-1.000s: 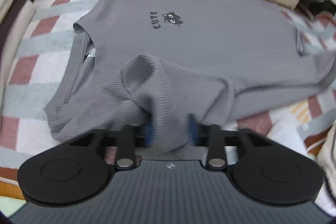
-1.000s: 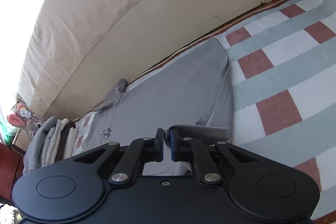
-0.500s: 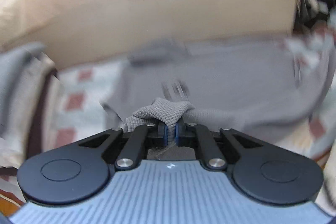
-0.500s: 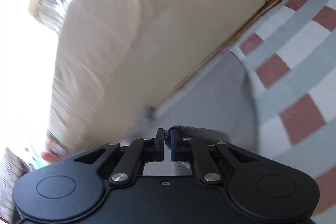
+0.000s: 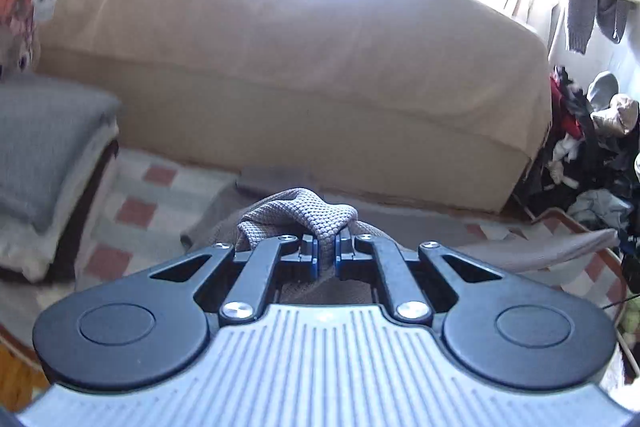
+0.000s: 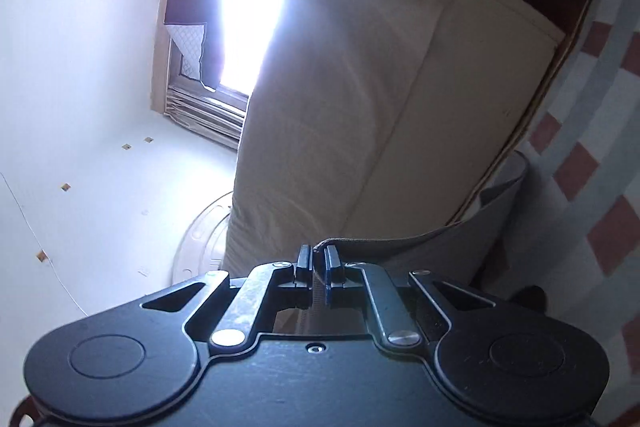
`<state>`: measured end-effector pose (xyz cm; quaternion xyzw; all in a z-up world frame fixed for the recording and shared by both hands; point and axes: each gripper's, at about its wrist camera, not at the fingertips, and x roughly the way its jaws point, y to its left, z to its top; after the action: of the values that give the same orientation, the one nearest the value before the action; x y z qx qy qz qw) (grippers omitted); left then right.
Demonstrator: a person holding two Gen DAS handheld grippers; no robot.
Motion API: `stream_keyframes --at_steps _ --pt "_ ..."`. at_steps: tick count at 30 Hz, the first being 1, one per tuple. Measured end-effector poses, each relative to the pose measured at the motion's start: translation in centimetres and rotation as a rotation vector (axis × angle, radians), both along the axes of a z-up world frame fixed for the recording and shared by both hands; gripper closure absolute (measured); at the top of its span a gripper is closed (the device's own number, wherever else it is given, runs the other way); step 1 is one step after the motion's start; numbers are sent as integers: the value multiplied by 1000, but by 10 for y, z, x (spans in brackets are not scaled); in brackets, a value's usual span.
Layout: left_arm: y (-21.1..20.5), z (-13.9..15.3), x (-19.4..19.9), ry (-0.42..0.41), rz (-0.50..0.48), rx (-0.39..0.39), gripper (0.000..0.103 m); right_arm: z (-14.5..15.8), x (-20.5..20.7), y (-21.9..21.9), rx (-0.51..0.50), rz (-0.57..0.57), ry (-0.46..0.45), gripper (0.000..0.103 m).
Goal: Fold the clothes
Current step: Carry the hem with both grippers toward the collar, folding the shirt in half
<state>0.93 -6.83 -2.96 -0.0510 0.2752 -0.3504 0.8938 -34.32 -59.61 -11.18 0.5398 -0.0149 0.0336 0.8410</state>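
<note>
My left tongs (image 5: 326, 254) are clenched on a bunched fold of the grey shirt (image 5: 304, 213), which humps up at twelve o'clock just past the tips, the rest trailing down toward the checked rug (image 5: 140, 195) at ten. My right tongs (image 6: 318, 263) pinch a thin edge of the same shirt, which sags away toward three o'clock. Beyond both stands the beige sofa (image 5: 300, 67), filling twelve o'clock.

The left gripper (image 5: 326, 253), open a second ago, now pinches a fold of the grey waffle-knit shirt (image 5: 304, 213) and lifts it off the checked rug (image 5: 136, 195); the right gripper (image 6: 318, 265) swings sideways.
</note>
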Motion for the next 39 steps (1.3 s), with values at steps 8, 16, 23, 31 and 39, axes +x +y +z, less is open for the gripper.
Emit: stream_keyframes --at_steps 8,16,23,31,39 --pt "5 -43 3 119 38 47 97 -61 -20 7 167 -23 37 94" --pt "10 17 -23 -5 75 13 97 -19 -21 11 203 111 -200 94" --pt "12 44 -69 -94 49 -25 97 22 -74 30 97 124 -197 95" --pt "14 24 -47 4 108 -32 97 -27 -85 24 188 59 -4 95" --pt "-2 15 1 -29 154 34 97 -2 -23 7 102 105 73 95"
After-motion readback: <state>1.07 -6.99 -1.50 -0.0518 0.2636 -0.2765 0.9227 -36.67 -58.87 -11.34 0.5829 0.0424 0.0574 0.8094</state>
